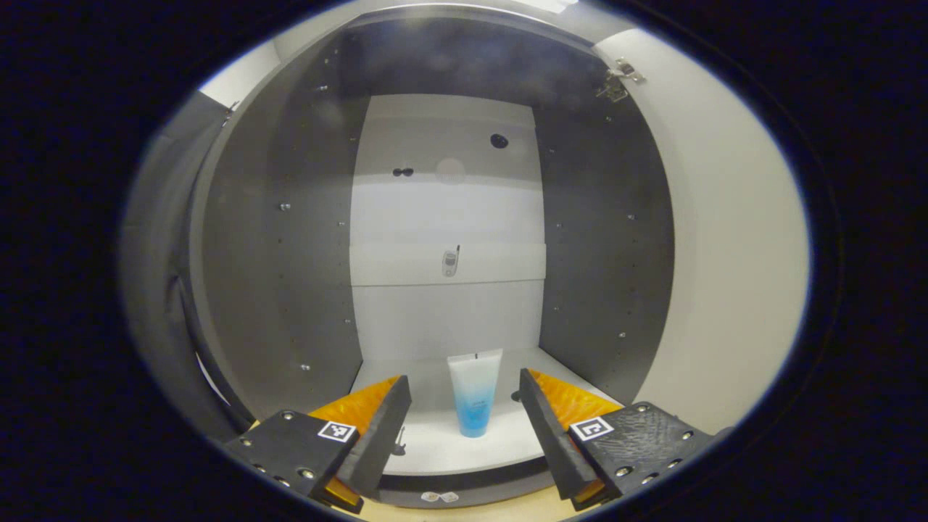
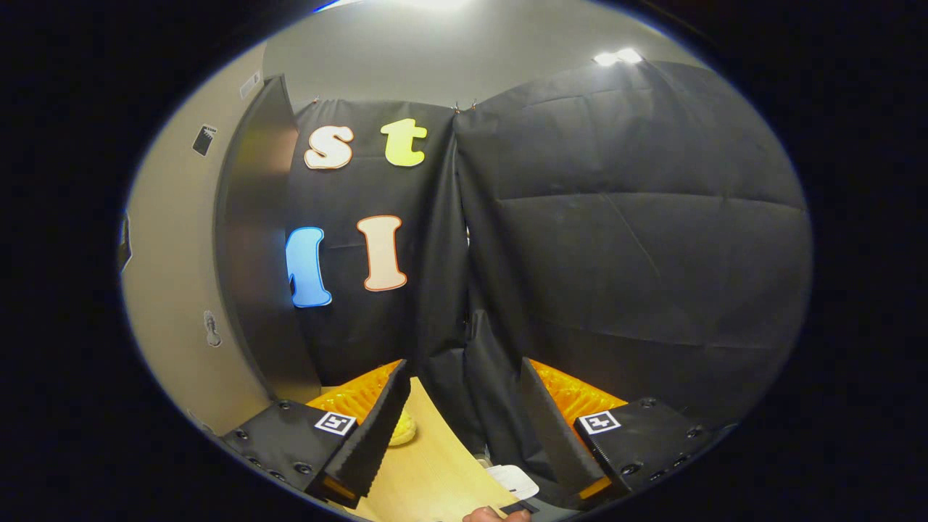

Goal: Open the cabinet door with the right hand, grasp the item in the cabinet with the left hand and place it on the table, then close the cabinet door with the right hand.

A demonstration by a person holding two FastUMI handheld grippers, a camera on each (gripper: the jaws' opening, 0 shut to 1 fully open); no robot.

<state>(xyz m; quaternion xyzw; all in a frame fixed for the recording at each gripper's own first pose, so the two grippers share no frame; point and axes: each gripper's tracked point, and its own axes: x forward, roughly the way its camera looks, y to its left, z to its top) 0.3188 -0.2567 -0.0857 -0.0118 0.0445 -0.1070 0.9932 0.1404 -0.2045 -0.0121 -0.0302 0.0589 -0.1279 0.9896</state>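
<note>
The cabinet (image 1: 290, 239) stands open in the left gripper view, with grey side walls and a white back panel. On its white floor stands a small tube (image 1: 475, 395), white at the top and blue at the bottom. My left gripper (image 1: 462, 378) is open just in front of the cabinet floor, its fingers either side of the tube's line but short of it. The white door (image 1: 725, 254) is swung out to the right on its hinge (image 1: 620, 80). My right gripper (image 2: 464, 365) is open with nothing in it, pointing at the black cloth wall over the wooden table (image 2: 428, 464).
A tall grey panel (image 2: 254, 239) stands at the left of the right gripper view, next to a beige wall. A small yellow thing (image 2: 401, 428) and a white card (image 2: 511, 478) lie on the table. The table's edge (image 1: 507, 511) runs below the cabinet front.
</note>
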